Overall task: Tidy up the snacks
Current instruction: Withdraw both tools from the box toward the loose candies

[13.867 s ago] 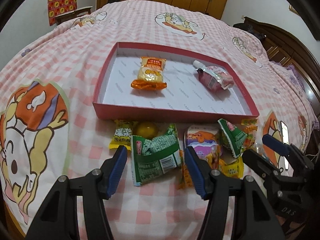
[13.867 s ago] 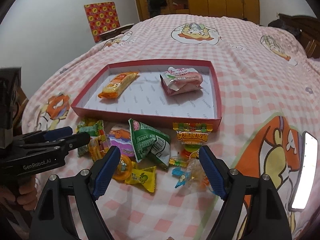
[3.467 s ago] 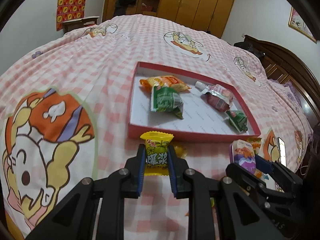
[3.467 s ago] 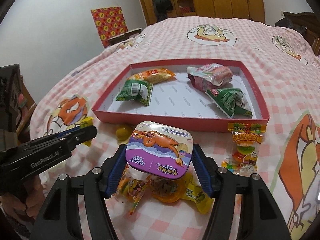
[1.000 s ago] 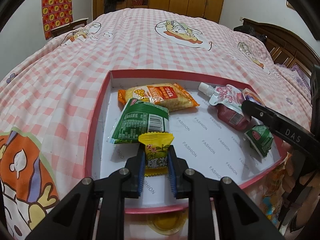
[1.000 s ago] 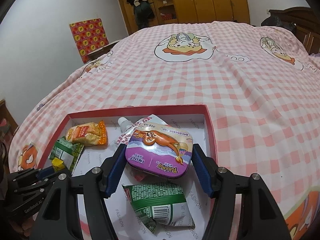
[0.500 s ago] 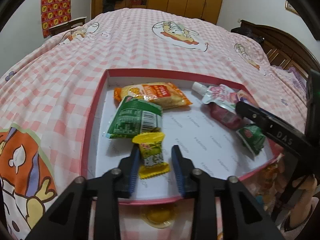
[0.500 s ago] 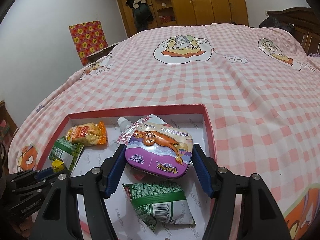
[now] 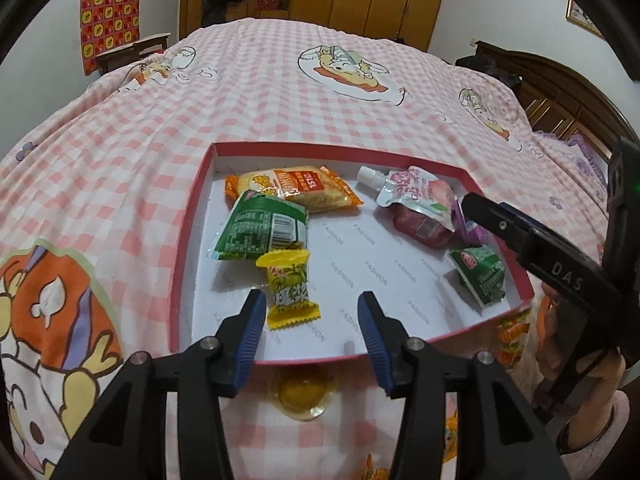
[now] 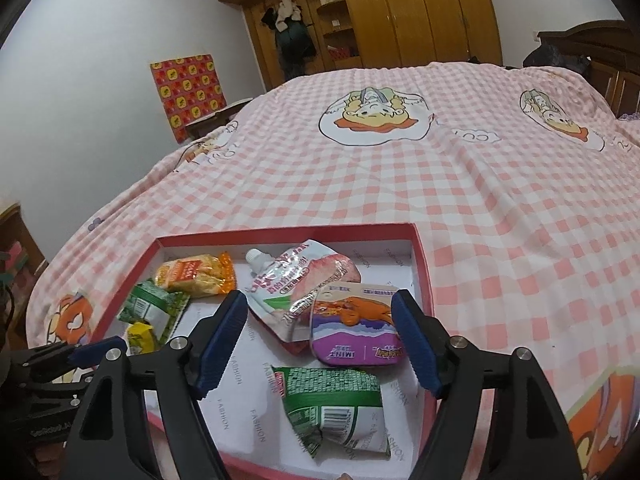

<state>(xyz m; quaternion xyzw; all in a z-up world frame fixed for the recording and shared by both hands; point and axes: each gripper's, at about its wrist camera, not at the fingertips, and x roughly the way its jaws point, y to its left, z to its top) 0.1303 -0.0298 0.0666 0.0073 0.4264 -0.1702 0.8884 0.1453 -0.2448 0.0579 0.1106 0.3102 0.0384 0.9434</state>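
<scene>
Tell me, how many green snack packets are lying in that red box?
2. One green packet lies at the box's left side, beside the orange packet; the other green packet sits near the right corner. More could be hidden behind the black tool.

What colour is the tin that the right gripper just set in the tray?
Purple with an orange cartoon, clearest in the right wrist view: tin.

We see a bed [image 10: 500, 208] under a pink-and-white checked cover printed with cartoon figures. Behind it stands a wooden wardrobe [image 10: 420, 12] with dark clothes [image 10: 294, 38] hanging in its open section. A red-and-yellow patterned panel [image 10: 186, 92] leans against the white wall, and a dark wooden headboard [image 9: 560, 92] borders the bed.
</scene>
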